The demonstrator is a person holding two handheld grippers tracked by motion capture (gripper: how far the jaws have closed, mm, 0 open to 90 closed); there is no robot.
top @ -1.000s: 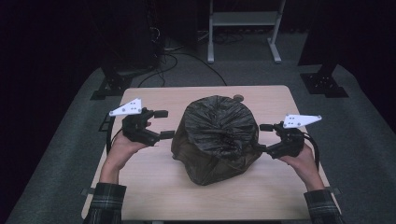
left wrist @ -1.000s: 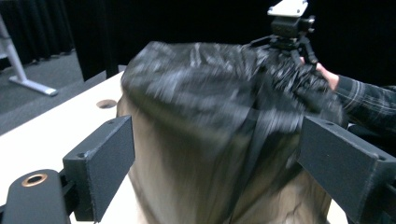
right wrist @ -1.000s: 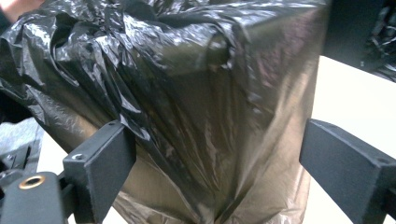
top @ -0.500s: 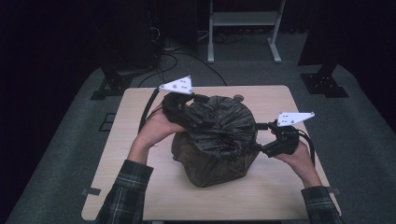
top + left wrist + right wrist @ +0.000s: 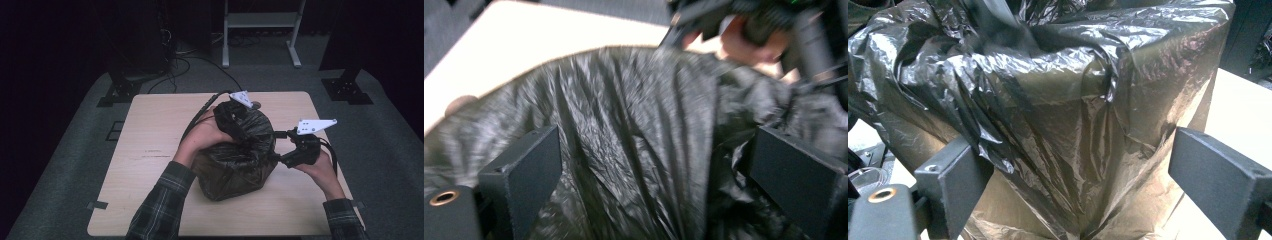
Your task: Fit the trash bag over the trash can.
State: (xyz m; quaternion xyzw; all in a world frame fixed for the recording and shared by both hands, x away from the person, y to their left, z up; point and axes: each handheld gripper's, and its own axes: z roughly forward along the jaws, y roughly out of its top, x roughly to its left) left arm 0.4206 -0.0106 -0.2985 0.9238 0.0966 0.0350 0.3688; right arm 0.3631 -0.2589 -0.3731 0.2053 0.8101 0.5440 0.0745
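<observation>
**Taking hold of the gathered bag top**

While the crinkled black plastic bag (image 5: 235,155), pulled over a boxy load, sits near the middle of the pale wooden surface (image 5: 150,150), both tongs are close around it and neither has a grip yet. The left tongs (image 5: 235,114) hang over the far top of the bag with their jaws spread wide, loose film between them but not pinched. The right tongs (image 5: 278,145) point at the bag's right flank, jaws likewise standing apart, the film just ahead of them.

To do this step well, I judge the left tongs should settle on a thick fold of the bunched film near the top rather than on the taut, smooth side, since a single slick layer would likely slip out. The right tongs would do best steadying the bag so it does not slide across the surface. Closing slowly, and pulling only once the fold is firmly pinched, should avoid tearing the thin plastic.
</observation>
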